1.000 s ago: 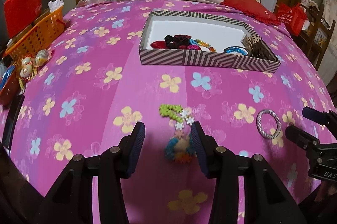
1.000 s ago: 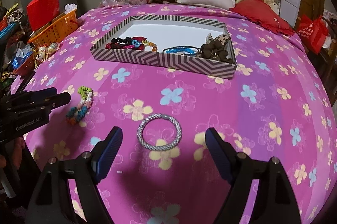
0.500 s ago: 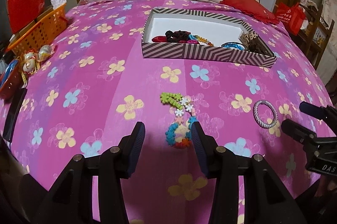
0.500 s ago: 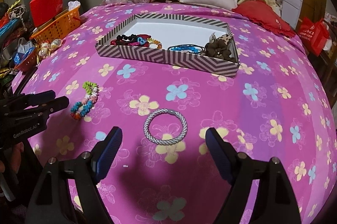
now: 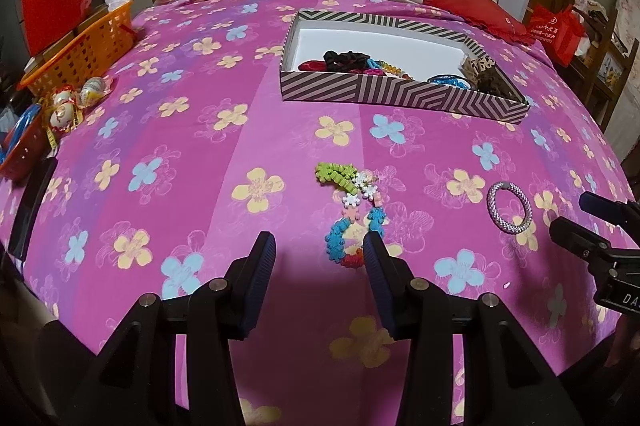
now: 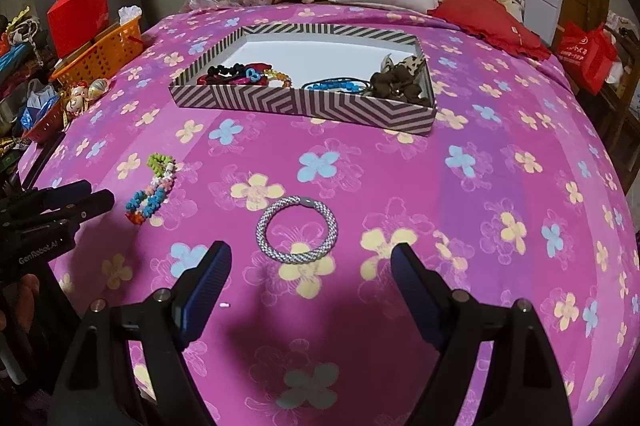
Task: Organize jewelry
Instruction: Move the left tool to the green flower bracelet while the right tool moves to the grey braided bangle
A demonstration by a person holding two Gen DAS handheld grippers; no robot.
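Picking-up time. Left gripper [image 5: 318, 258] open, just beside the bead bracelet [image 5: 352, 214] on the pink blanket [image 5: 160, 145], maybe touching. Right gripper [image 6: 310, 266] open wide near the silver bracelet [image 6: 297, 230]. Next: close gently, lift, carry to striped box [image 6: 320, 105].

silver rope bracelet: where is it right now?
The silver rope bracelet lies flat on the pink floral bedspread, just ahead of the open right gripper, short of the striped box and right of the colourful bead bracelet.
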